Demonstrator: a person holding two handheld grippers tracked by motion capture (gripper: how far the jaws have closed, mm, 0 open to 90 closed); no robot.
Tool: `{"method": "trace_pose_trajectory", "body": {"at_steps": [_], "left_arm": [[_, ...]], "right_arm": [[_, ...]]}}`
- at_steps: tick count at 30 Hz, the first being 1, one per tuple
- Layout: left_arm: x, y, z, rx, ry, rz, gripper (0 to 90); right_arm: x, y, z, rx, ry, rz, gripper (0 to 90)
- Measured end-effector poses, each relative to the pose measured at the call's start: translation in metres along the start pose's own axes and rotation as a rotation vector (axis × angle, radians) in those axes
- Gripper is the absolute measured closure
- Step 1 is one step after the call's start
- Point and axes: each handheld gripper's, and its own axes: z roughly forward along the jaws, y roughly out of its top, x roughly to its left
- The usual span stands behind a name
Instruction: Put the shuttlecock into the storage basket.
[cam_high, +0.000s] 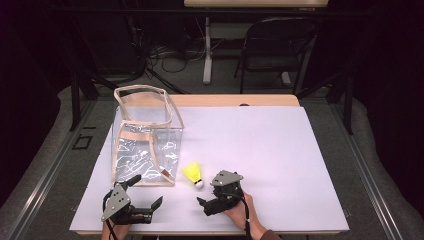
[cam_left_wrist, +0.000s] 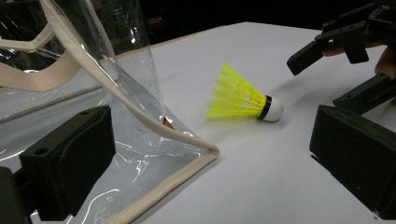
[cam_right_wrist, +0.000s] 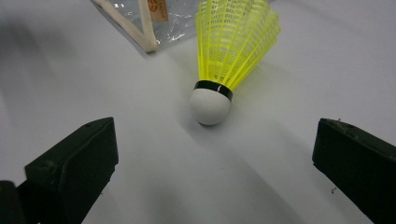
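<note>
High view: a white table top (cam_high: 260, 145) takes up the middle of the frame, with grey floor around it, and a dark folding chair (cam_high: 272, 45) and tangled cables (cam_high: 170, 52) along the top. A clear plastic bag (cam_high: 145, 137) with beige trim stands left of centre. The yellow shuttlecock (cam_high: 194, 174) lies just right of the bag's lower corner. Left gripper (cam_high: 142, 192) is at the bottom left and right gripper (cam_high: 200, 192) at the bottom centre, both with jaws spread and gripping nothing.

Left gripper view: the bag fills the left half, and the shuttlecock (cam_left_wrist: 243, 98) lies on its side at centre, white tip pointing right. The other gripper is in the upper right.

Right gripper view: the shuttlecock (cam_right_wrist: 224, 60) sits top centre on bare white surface, tip toward the camera, ahead of the wide-apart jaws and touching neither. The bag's corner (cam_right_wrist: 140, 23) is at the upper left.
</note>
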Motion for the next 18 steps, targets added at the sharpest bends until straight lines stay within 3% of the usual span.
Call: {"method": "trace_pose_trajectory", "body": {"at_steps": [8,18], "left_arm": [[0.0,0.0,0.0,-0.001,0.0,0.0,0.2],[0.0,0.0,0.0,-0.003,-0.001,-0.002,0.2]], "right_arm": [[-0.003,0.004,0.003,-0.008,-0.003,0.038,0.0],[0.0,0.009,0.011,0.004,-0.014,0.04,0.0]]}}
